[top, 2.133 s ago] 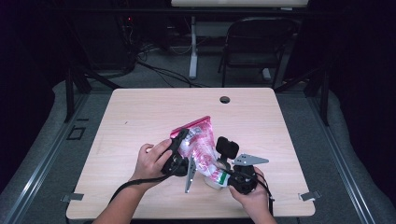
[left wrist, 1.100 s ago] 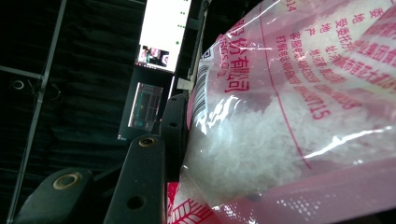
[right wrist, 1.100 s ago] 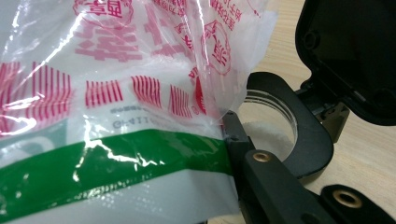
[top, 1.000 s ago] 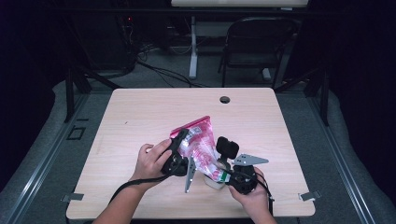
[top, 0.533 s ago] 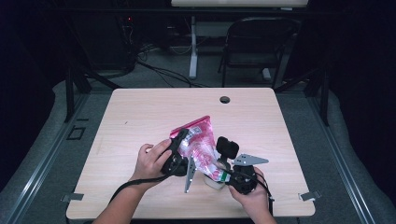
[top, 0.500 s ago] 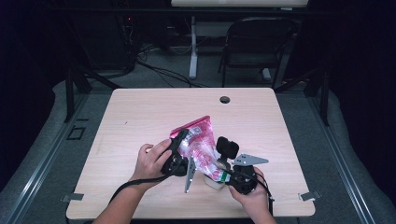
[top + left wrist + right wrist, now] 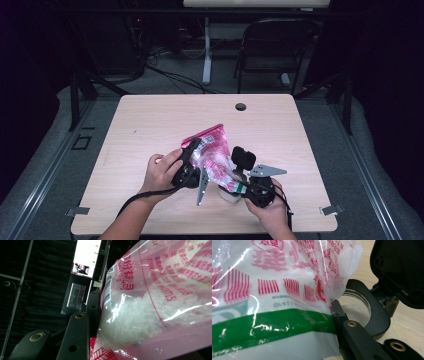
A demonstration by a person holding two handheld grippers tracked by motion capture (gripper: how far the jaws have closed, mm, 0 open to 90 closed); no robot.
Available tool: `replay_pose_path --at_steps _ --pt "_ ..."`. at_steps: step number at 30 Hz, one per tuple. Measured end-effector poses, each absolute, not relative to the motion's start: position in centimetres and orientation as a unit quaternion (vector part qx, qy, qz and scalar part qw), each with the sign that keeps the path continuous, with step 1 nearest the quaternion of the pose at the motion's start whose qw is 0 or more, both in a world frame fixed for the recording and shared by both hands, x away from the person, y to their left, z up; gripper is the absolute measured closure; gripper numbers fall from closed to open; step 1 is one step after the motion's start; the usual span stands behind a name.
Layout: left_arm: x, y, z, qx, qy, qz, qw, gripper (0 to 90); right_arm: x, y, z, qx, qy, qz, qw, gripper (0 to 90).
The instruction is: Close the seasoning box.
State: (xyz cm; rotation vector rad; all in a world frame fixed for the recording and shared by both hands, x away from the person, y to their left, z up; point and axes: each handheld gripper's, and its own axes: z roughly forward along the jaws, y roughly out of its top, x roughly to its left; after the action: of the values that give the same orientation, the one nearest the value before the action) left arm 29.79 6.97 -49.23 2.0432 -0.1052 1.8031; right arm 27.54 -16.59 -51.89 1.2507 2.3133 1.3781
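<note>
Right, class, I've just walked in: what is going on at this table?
A person holds a gripper in each hand. The left gripper grips a pink-printed bag of white grains and tips it over a small clear jar on the table. The right gripper is clamped round the jar, steadying it. In the right gripper view the bag's lower corner hangs at the jar's rim, and white grains already lie inside.

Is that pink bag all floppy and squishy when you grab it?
Probably floppy: the pink bag is thin, crinkled plastic that sags. The loose white grains inside likely shift when it tilts. Its glossy film may be slippery.
</note>
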Motion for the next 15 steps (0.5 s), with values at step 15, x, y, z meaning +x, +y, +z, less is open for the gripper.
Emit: replay_pose_path --at_steps 15 --pt "29.75 6.86 -49.19 0.733 -0.039 0.646 0.211 66.8 27.25 -16.73 -51.79 0.42 0.774 0.465 0.089 90.0"
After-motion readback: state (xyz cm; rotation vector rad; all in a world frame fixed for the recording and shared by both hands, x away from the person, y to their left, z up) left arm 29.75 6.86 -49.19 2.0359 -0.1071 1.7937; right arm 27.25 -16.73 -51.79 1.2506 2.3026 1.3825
